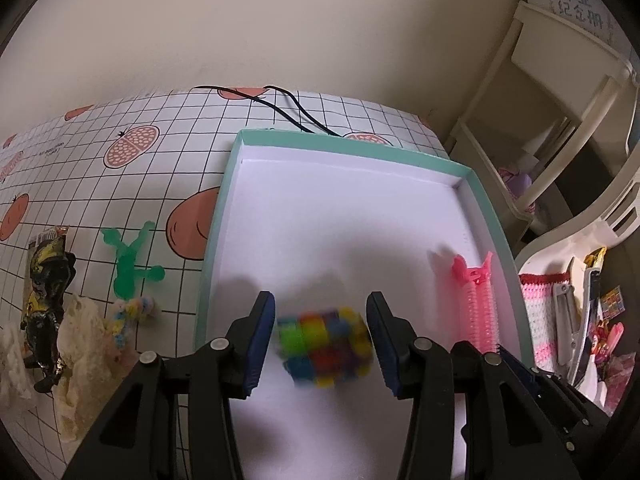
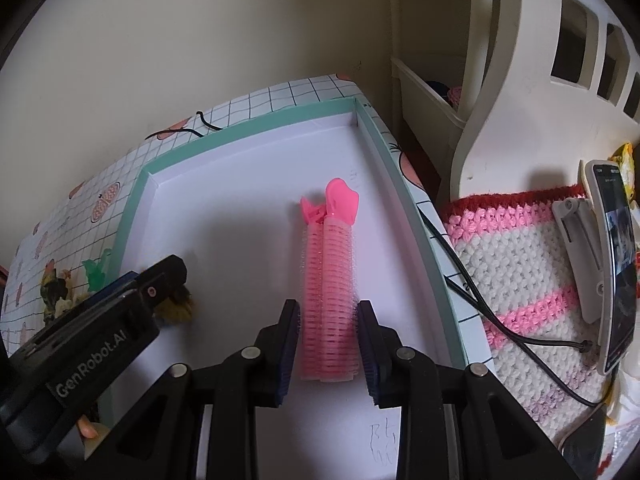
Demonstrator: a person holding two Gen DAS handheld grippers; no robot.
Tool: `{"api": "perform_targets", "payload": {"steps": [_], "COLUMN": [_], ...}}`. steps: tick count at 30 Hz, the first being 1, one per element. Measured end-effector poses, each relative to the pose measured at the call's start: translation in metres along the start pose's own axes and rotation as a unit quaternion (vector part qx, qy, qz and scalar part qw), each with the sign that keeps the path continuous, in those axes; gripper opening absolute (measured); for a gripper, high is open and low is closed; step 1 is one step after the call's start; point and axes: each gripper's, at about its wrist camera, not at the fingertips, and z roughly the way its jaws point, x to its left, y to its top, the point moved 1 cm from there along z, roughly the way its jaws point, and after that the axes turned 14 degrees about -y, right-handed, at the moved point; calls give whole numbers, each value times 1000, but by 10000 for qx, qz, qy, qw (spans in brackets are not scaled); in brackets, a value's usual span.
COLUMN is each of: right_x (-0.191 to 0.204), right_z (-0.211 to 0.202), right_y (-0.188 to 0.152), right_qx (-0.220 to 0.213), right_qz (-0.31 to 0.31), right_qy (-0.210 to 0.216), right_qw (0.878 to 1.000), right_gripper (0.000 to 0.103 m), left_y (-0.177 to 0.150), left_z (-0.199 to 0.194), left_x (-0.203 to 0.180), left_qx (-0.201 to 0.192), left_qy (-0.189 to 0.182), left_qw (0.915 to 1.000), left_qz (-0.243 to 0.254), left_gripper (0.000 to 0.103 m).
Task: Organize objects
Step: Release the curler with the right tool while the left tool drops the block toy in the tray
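Observation:
A shallow box with a teal rim (image 1: 348,144) (image 2: 248,124) and a white floor sits on the checked tablecloth. A multicoloured blocky toy (image 1: 326,346), blurred, is over the box floor between the spread fingers of my left gripper (image 1: 320,298), touching neither pad. A pink hair-roller clip (image 2: 328,280) (image 1: 478,304) lies flat by the box's right wall. My right gripper (image 2: 328,306) straddles its near end, open, with the pads close beside it. The left gripper's body (image 2: 160,284) shows at the box's left in the right wrist view.
Left of the box on the cloth lie a green rubbery figure (image 1: 128,264), a black-and-yellow packaged toy (image 1: 48,296), cream fluffy pieces (image 1: 80,328) and a pastel pompom (image 1: 132,312). A black cable (image 1: 296,112) runs behind. A crocheted basket (image 2: 520,248), a phone (image 2: 616,264) and white shelves stand right.

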Motion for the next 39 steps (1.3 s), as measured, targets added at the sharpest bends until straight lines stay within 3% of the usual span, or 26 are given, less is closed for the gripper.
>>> {"api": "perform_targets", "payload": {"steps": [8,16,28,31,39], "right_x": [-1,3,6,9,14], "right_z": [-10,-23,-38,-40,-44], "right_y": [3,8,13,14,14], "right_qx": [-19,-42,-113,-119,-134], "right_qz": [-5,-96,-211,-248,-264], "right_qy": [7,17,22,-8,1], "right_qw": [10000,9999,9997,9996,9996], "right_gripper": [32,35,64,73,91], "left_y": [7,17,19,18,15], "left_z": [-15,-41,-62,-67,-83], "left_x": [-4,-7,5,12,30], "left_qx": [-97,-356,-407,-459,-581], "left_qy": [-5,-6,334,406,586], "left_qw": [10000,9993,9984,9977,9953], "left_qz": [-19,-62,-206,-284,-513], "left_gripper": [50,63,75,86,86]}}
